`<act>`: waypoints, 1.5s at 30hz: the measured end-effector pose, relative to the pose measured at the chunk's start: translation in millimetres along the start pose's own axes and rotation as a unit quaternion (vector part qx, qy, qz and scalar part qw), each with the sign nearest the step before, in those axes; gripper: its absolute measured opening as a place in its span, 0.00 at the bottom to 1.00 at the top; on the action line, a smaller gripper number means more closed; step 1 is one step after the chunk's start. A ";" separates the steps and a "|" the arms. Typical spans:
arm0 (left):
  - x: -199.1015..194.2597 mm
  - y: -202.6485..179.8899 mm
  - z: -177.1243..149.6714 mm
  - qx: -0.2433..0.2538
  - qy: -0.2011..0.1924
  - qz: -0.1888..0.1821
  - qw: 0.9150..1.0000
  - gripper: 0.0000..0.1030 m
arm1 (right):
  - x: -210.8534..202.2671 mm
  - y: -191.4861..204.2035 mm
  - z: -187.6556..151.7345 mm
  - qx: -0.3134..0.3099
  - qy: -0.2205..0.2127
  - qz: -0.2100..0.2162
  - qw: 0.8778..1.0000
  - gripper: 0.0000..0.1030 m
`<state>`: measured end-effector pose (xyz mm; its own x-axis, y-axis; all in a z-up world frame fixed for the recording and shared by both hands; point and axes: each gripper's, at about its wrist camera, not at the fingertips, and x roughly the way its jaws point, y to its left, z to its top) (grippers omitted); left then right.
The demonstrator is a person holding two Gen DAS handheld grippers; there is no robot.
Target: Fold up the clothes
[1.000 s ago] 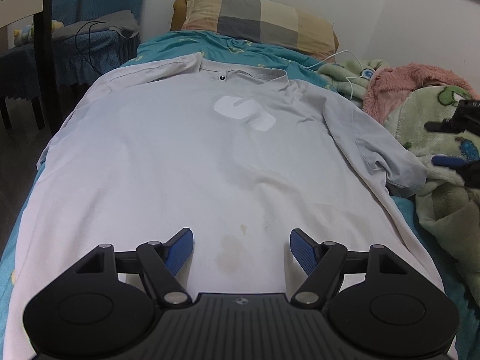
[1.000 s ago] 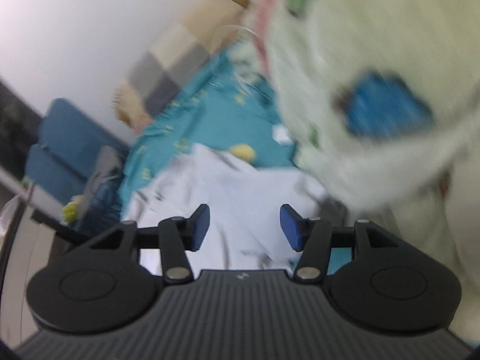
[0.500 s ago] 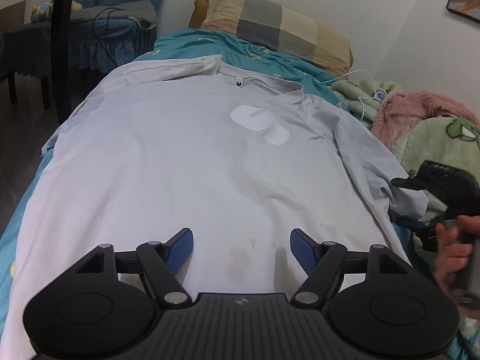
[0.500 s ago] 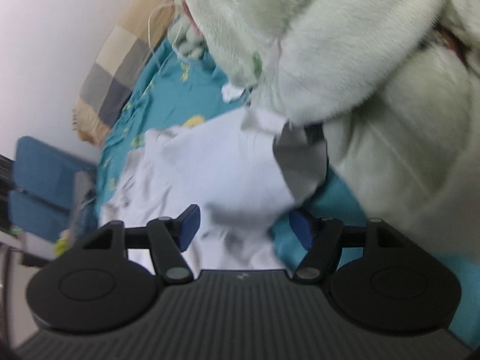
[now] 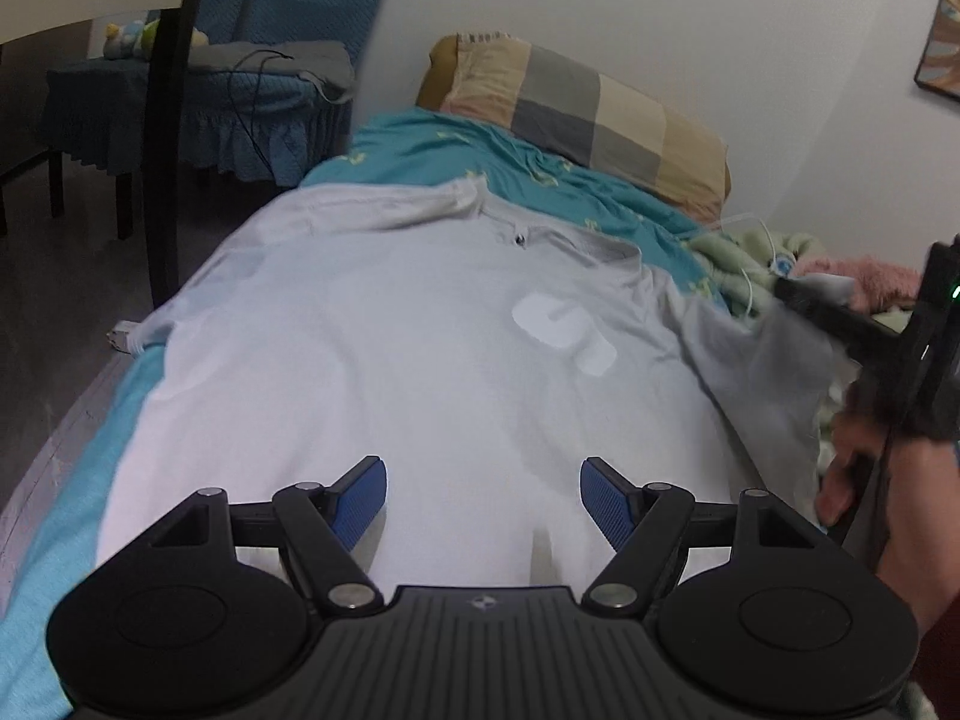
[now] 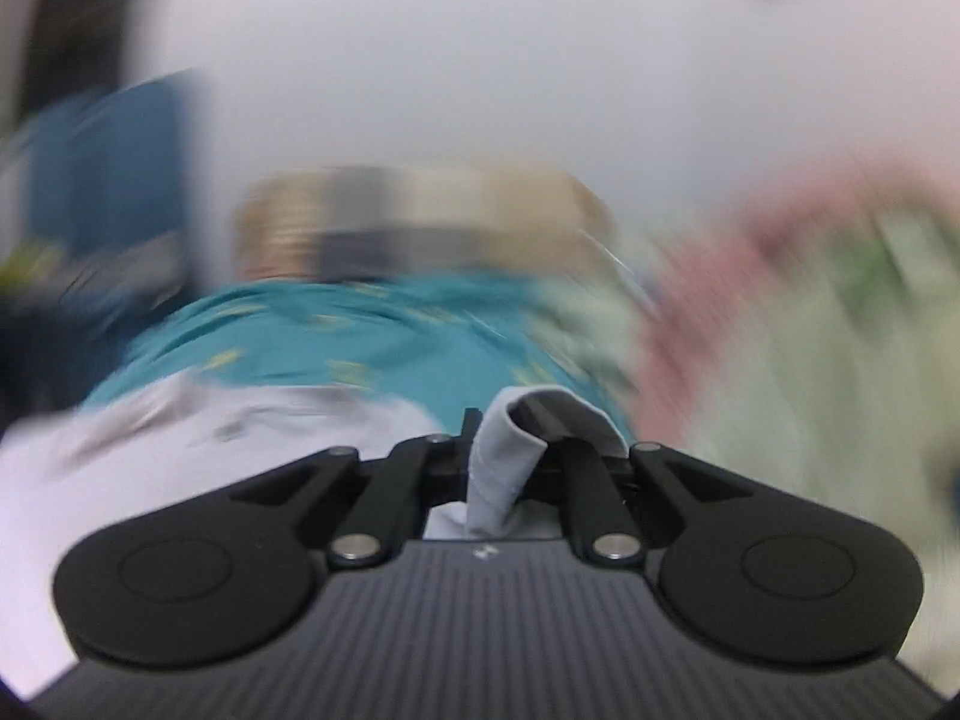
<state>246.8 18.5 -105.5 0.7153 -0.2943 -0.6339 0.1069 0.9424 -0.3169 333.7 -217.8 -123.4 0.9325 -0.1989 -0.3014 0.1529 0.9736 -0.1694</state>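
A pale grey T-shirt (image 5: 420,348) lies spread flat on the bed, collar toward the pillow, with a white logo (image 5: 564,330) on its chest. My left gripper (image 5: 483,498) is open and empty, just above the shirt's lower part. My right gripper (image 6: 510,444) is shut on a fold of the shirt's right sleeve (image 6: 504,468) and holds it lifted. In the left wrist view the right gripper (image 5: 840,312) shows at the right edge with the raised sleeve (image 5: 774,372) hanging from it. The right wrist view is motion-blurred.
A checked pillow (image 5: 588,114) lies at the head of the teal sheet (image 5: 480,156). Green and pink fleece blankets (image 5: 774,252) and a white cable are piled on the right. A blue-covered chair (image 5: 240,102) and a dark table leg (image 5: 168,120) stand left of the bed.
My right gripper has closed on the shirt's right sleeve and lifted it off the bed. My left gripper has moved forward and to the left over the shirt, still open.
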 end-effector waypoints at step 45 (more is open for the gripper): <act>191.2 -174.7 77.6 0.282 0.025 -0.027 0.959 0.08 | -156.2 -135.9 -33.3 0.259 0.145 0.060 0.953 0.52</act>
<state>418.5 -190.0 -116.5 0.6649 -0.3398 -0.6652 0.5097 0.8574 0.0714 156.3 -322.8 -84.6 0.8349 -0.0314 -0.5495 0.2614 0.9012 0.3456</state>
